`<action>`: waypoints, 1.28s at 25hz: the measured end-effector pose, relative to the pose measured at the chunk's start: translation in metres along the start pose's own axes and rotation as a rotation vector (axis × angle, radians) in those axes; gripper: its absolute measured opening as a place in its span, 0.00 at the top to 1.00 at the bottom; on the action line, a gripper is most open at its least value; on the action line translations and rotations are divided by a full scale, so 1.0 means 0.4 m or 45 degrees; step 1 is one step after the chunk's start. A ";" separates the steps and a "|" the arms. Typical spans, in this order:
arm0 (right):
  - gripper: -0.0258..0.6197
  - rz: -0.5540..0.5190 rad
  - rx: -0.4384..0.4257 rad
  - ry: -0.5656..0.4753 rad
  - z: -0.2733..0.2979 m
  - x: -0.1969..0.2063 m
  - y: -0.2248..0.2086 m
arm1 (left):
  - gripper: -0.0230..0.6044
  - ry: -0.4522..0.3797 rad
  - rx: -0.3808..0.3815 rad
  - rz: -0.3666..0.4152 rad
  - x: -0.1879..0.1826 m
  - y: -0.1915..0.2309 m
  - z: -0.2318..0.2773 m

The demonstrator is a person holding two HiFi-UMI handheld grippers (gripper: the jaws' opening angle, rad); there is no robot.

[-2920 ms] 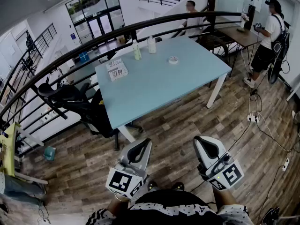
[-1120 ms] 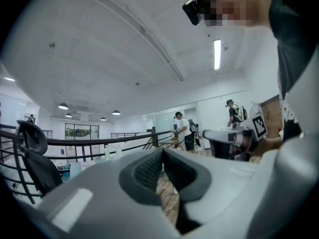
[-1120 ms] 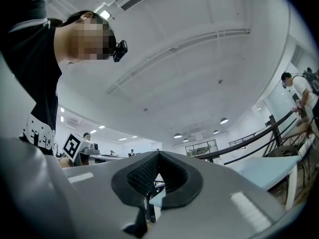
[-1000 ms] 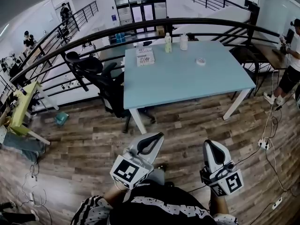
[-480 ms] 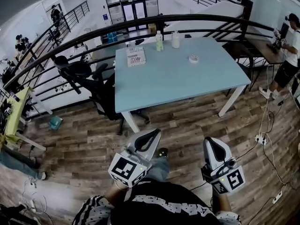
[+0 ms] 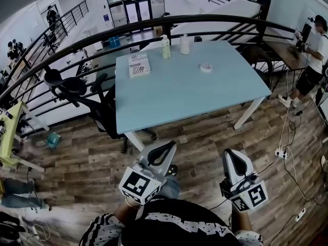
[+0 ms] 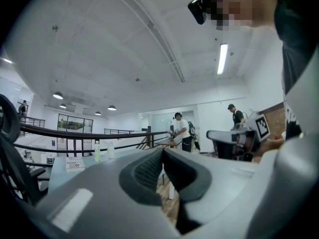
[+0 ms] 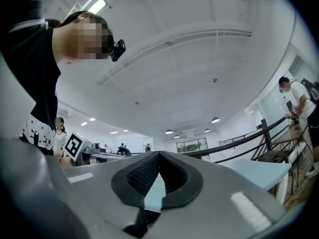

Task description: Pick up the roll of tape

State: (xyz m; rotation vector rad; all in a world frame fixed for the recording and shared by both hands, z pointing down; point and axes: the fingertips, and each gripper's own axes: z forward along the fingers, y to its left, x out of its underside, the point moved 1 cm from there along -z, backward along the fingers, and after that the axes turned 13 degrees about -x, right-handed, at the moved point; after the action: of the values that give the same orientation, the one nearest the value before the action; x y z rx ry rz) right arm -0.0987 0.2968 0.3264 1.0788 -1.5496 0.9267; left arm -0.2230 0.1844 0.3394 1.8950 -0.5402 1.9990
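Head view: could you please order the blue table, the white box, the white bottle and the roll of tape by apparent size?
1. blue table
2. white box
3. white bottle, slightly smaller than the box
4. roll of tape, smallest

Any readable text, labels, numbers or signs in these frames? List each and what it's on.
No text is legible.
Box on the blue table: printed lid, too small to read.
Greenish bottle, white bottle: labels too small.
Blue wall sign: blurred.
Left tool, right tool: cubes carry square markers only, no words.
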 end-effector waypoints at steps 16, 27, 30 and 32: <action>0.96 0.033 0.070 0.066 0.186 0.066 -0.202 | 0.96 0.043 0.059 0.012 0.039 0.149 0.257; 0.96 0.035 0.057 0.118 0.319 0.085 -0.260 | 0.96 0.058 0.066 -0.023 0.065 0.260 0.356; 0.96 0.030 0.067 0.133 0.345 0.088 -0.285 | 0.96 0.046 0.075 -0.046 0.061 0.282 0.391; 0.96 0.027 0.067 0.144 0.366 0.090 -0.296 | 0.96 0.050 0.079 -0.060 0.063 0.300 0.408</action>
State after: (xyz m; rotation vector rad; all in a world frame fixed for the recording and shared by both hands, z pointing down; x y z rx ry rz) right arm -0.0334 0.1168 0.3359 1.0307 -1.4535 1.0311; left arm -0.1406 -0.0003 0.3659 1.8817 -0.4238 2.0400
